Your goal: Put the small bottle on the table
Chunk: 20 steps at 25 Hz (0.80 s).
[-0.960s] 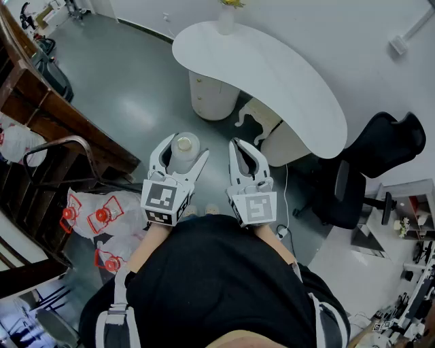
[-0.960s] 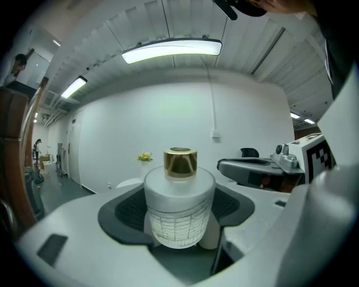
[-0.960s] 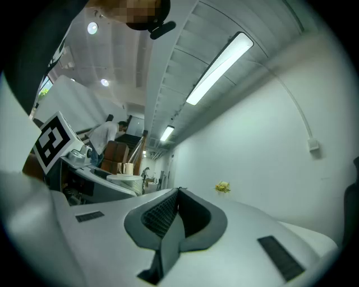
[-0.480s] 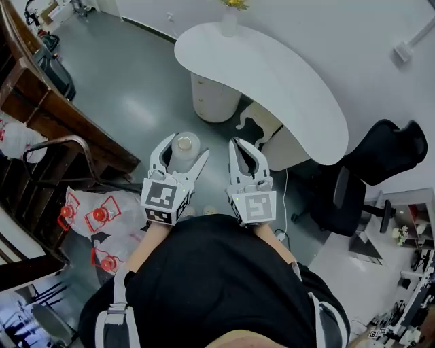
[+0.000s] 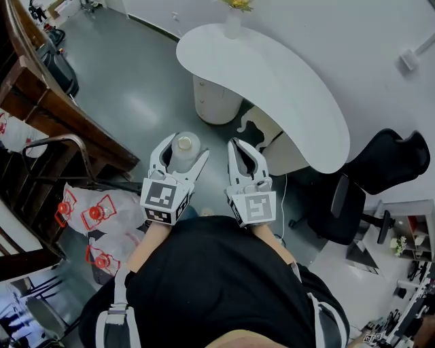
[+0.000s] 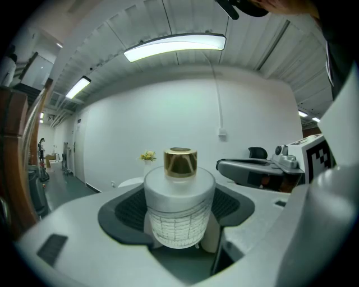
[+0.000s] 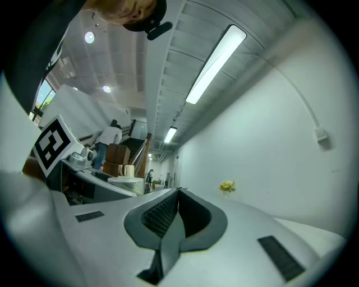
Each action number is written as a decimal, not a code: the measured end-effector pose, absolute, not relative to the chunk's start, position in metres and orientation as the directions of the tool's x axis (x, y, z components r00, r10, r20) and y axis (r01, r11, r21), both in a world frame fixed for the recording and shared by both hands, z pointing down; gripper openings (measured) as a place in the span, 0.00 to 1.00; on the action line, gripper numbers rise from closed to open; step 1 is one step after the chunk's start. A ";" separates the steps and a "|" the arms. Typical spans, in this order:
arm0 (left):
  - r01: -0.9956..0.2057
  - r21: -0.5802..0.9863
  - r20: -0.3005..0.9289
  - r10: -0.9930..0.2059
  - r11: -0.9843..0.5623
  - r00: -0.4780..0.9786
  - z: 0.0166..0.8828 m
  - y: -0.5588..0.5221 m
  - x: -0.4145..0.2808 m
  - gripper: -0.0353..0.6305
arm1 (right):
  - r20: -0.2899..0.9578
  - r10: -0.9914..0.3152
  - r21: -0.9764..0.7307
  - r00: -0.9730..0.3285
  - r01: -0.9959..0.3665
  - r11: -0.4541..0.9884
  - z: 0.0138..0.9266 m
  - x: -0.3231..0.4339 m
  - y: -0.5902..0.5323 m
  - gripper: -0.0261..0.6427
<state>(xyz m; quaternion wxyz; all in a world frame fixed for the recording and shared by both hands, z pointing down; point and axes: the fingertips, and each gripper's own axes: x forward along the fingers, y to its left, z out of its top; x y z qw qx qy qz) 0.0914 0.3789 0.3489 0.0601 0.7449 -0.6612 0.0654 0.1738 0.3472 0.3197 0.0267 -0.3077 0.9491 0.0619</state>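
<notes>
A small frosted white bottle (image 6: 179,210) with a gold cap (image 6: 180,161) stands upright between the jaws of my left gripper (image 5: 180,153), which is shut on it; the bottle (image 5: 184,150) shows from above in the head view too. My right gripper (image 5: 245,155) is held beside it, shut with nothing between its dark pads (image 7: 168,216). The curved white table (image 5: 272,85) lies ahead and a little to the right, a vase of yellow flowers (image 5: 233,20) at its far end. Both grippers hang over the grey floor, short of the table's edge.
A wooden stair rail (image 5: 54,102) runs along the left. Plastic bags with red-capped jugs (image 5: 95,217) lie on the floor at lower left. A black office chair (image 5: 370,177) stands at the right, beyond the table. A white wall backs the table.
The table and chair have drifted slightly right and down in the head view as the person moves. Both grippers keep their pose, with the bottle still held.
</notes>
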 end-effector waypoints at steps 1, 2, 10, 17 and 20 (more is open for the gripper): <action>-0.993 0.004 0.179 -0.977 -0.117 0.116 0.349 0.377 0.091 0.55 | -0.081 -0.587 0.099 -0.806 -0.592 0.800 0.320 0.174 0.345 0.07; -0.993 0.004 0.181 -0.977 -0.116 0.115 0.350 0.376 0.091 0.55 | -0.079 -0.587 0.097 -0.806 -0.592 0.800 0.320 0.174 0.343 0.07; -0.993 0.014 0.186 -0.976 -0.116 0.117 0.353 0.353 0.082 0.55 | -0.073 -0.579 0.090 -0.812 -0.584 0.807 0.330 0.166 0.321 0.07; -0.991 0.026 0.183 -0.974 -0.128 0.130 0.361 0.312 0.058 0.55 | -0.064 -0.590 0.100 -0.805 -0.594 0.798 0.337 0.143 0.281 0.07; -0.991 0.024 0.186 -0.973 -0.133 0.135 0.362 0.290 0.042 0.55 | -0.062 -0.595 0.102 -0.802 -0.598 0.795 0.336 0.125 0.257 0.07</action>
